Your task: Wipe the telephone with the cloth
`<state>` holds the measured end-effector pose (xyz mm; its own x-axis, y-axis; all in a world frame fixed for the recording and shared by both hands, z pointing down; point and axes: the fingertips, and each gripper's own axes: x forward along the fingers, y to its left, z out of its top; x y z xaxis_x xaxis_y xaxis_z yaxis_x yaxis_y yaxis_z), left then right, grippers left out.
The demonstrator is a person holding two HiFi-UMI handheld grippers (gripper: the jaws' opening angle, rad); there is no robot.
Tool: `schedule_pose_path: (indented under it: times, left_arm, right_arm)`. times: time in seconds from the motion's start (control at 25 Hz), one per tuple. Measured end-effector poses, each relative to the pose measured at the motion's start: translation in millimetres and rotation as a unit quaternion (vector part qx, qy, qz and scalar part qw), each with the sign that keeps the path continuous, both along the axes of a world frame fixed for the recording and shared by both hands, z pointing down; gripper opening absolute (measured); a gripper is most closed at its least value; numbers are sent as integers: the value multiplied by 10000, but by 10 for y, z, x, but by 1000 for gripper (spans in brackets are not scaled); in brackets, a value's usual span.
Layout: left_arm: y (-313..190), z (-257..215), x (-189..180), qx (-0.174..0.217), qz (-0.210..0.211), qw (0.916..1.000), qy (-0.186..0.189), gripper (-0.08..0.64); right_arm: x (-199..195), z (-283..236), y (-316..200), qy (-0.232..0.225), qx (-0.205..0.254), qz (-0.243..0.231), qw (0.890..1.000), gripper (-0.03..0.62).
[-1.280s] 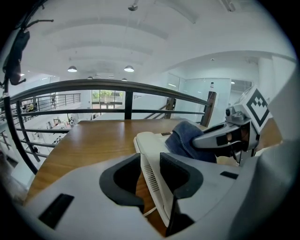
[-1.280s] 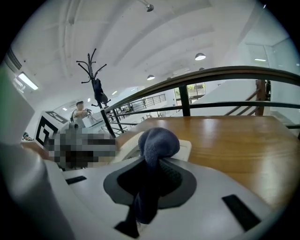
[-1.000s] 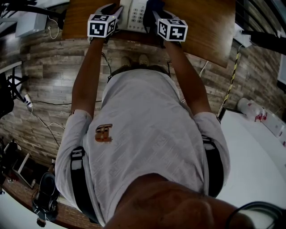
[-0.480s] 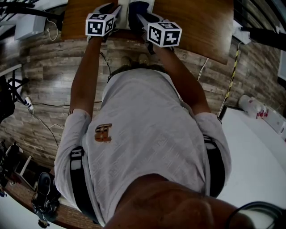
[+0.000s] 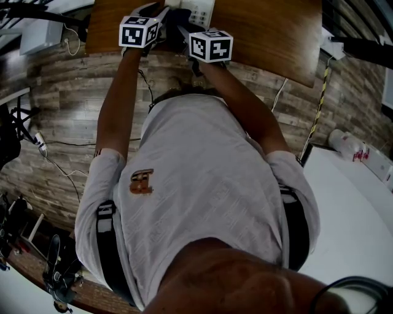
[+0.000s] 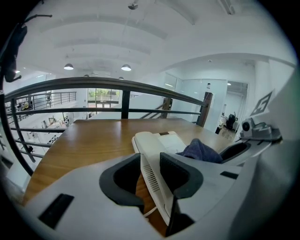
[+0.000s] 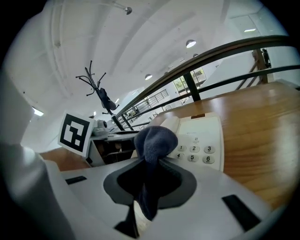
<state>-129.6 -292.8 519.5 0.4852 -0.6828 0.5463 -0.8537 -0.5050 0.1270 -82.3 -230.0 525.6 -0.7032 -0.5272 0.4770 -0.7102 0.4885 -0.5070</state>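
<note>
The white telephone (image 5: 199,8) lies on the wooden table (image 5: 264,30) at the top of the head view. My left gripper (image 6: 150,174) is shut on the telephone's (image 6: 157,145) near left edge, whose vented side fills the gap between the pads. My right gripper (image 7: 150,180) is shut on the dark blue cloth (image 7: 154,139); the bunched cloth rests on the handset side of the telephone (image 7: 201,138), left of the number keys. From the left gripper view, the cloth (image 6: 201,151) sits on the telephone's right part. Both grippers (image 5: 161,13) (image 5: 182,29) are close together.
A dark metal railing (image 6: 122,86) runs behind the table's far edge. The person stands on wood-plank floor (image 5: 55,92) with cables (image 5: 55,162) at the left. A white surface (image 5: 356,202) with bottles lies to the right. Bare tabletop lies to the telephone's left and right.
My right gripper has swept the cloth leftward across the telephone, ending close to the left gripper. The left gripper has stayed where it was.
</note>
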Motion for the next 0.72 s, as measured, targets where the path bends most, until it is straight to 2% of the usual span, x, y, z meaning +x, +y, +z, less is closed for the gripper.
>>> schedule_pose_path:
  times: [0.32,0.72]
  left_arm:
    - [18,-17,46,33,28,10000,52,133]
    - [-24,-10,3,73,57,9999,77,133]
  right_arm:
    - [363,196,-8,710,147,132,9973,72]
    - [962,282,-53,1180,151,438,9919,72]
